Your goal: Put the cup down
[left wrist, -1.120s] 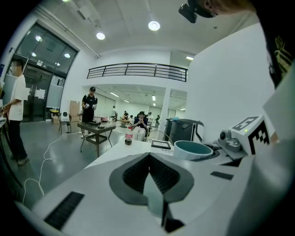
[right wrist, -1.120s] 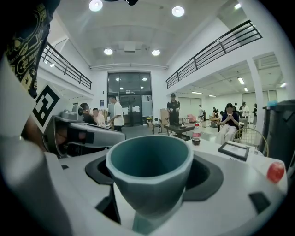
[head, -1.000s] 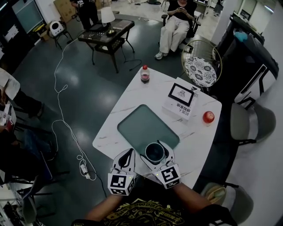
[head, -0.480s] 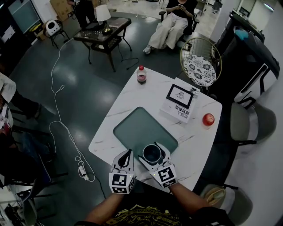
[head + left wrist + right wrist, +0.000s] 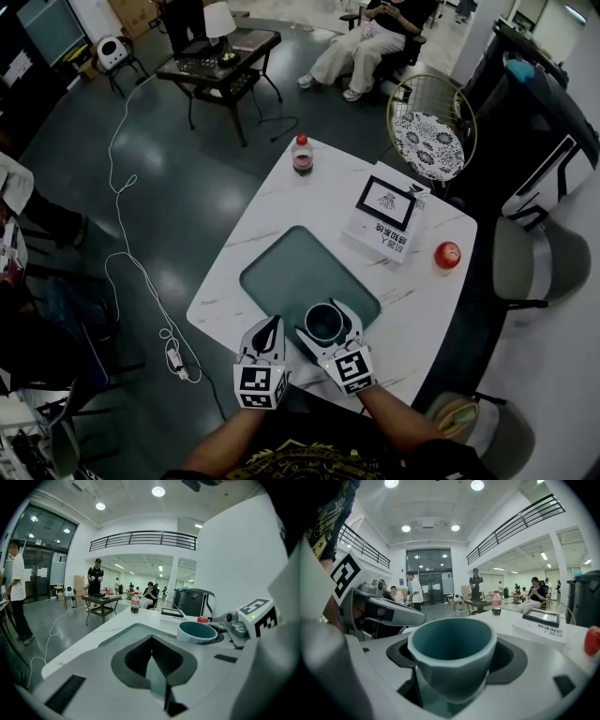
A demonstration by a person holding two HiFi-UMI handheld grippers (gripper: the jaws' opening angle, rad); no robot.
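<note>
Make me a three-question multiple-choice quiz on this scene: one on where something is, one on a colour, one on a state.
1. Where does the bottle stand?
A. At the table's far corner
B. On the tray
C. On the floor

2. What colour is the inside of the cup?
A. Red
B. Teal
C. Yellow

3. How do the jaws of the left gripper stand?
A. Wide apart
B. Closed on the cup
C. Together, with nothing between them

Answers:
1. A: the head view shows it on the white top's far corner.
2. B: the right gripper view looks into its teal bowl.
3. C: the left gripper view shows the pads meeting, with nothing between.
</note>
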